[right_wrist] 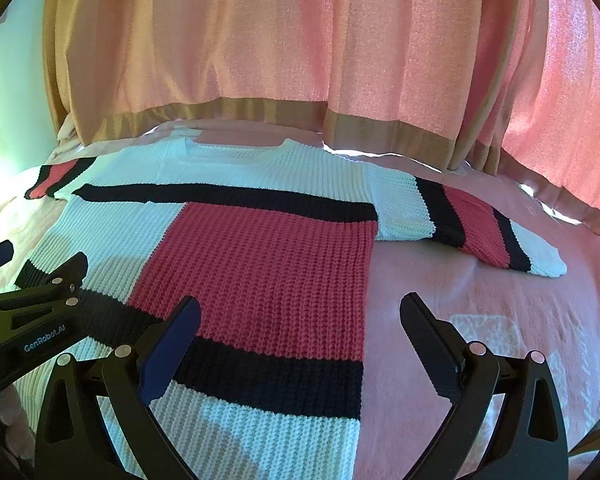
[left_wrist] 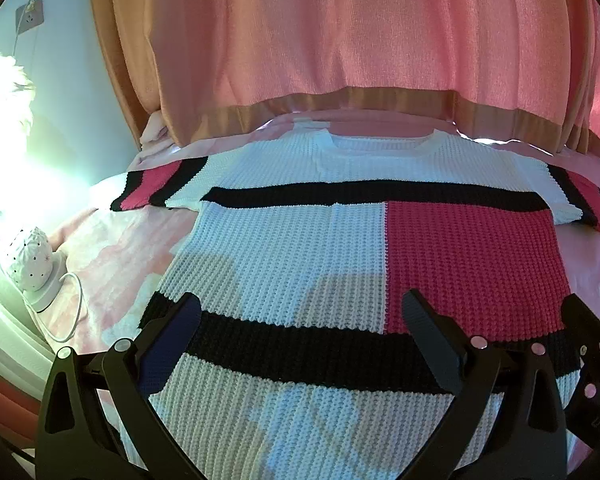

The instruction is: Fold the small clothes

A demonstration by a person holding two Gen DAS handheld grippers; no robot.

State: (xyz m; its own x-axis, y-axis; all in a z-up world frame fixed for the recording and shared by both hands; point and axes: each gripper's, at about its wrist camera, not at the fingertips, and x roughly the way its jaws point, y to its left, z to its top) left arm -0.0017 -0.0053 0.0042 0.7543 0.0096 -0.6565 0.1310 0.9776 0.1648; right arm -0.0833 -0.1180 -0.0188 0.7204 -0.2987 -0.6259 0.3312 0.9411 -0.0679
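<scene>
1. Left wrist view: nearest the camera, the left gripper hung above the sweater's hem end with its two fingers spread wide and nothing between them; whether they touched the knit could not be told.
2. The knitted sweater, white with black bands and a red block, lay flat and spread out on the pink bed cover, neckline toward the pink curtain, both sleeves out to the sides.
3. A white dotted lamp stood at the left of the bed; the right gripper's finger showed at the lower right edge.
4. Right wrist view: the right gripper was likewise wide open and empty, poised over the sweater's lower right edge, one finger above the knit, the other above the bed cover.
5. The left gripper sat at the left, over the hem.
</scene>
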